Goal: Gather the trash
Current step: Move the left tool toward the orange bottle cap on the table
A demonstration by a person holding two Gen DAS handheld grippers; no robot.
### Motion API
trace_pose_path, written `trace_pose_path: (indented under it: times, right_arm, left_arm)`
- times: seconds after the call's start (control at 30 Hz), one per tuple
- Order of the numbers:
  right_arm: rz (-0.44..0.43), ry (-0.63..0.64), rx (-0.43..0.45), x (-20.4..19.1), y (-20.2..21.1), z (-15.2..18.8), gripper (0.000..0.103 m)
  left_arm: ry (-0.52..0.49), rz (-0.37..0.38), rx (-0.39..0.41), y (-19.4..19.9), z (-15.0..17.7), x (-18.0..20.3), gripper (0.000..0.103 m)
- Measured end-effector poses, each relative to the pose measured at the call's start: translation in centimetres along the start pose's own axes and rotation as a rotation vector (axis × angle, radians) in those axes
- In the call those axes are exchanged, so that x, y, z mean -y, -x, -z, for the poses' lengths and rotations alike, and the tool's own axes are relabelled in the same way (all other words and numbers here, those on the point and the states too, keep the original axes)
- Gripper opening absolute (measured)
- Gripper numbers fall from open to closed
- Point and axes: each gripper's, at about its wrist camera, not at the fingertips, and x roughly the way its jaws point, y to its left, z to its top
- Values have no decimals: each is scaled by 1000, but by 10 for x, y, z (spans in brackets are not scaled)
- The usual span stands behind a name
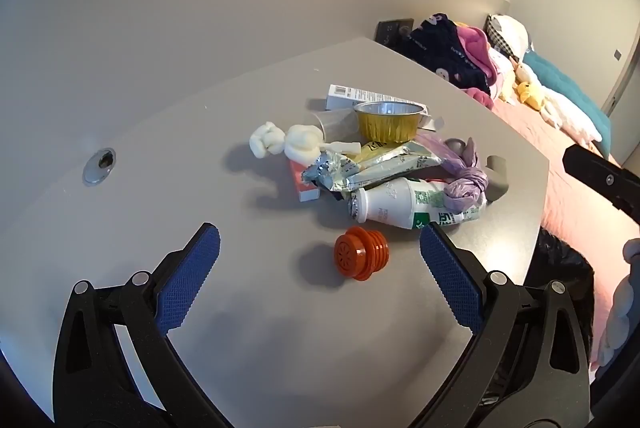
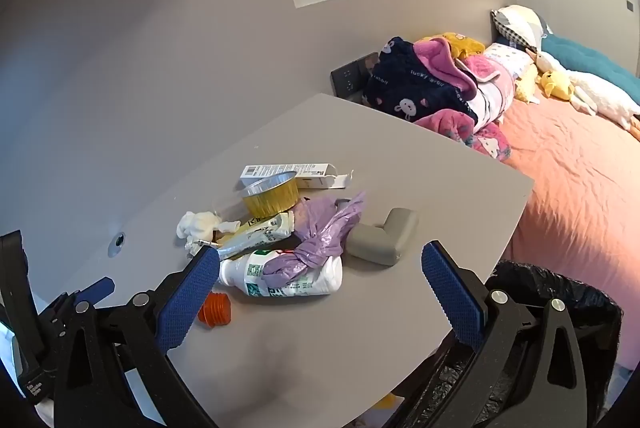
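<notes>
- The left gripper [image 1: 320, 240] hung wide open and empty over the grey table [image 1: 160, 155], an orange cap [image 1: 361, 258] lying between its blue pads.
- The right gripper [image 2: 320, 260] gaped equally wide — holding nothing — near the table's right edge.
- Trash sat heaped mid-table: a white bottle [image 2: 280, 274], purple bag [image 2: 324, 228], foil cup [image 1: 388, 121].
- A black-lined bin [image 2: 560, 292] stood just beyond the right edge.

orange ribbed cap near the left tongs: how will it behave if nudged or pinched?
The orange ribbed cap lies on its side on the table, apart from the pile, so a nudge would probably roll it, likely in a curve since one end is wider. It looks like rigid plastic, so probably stiff and light. The ridges may give the open left tongs some bite.
</notes>
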Motion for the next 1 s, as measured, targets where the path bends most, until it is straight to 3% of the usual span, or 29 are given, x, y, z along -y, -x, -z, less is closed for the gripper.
trace_pose_path:
  times: [1.0]
  right_arm:
    - [11,-11,8,2,5,-1,101]
  left_arm:
    - [-36,1,-2,0,5,7,97]
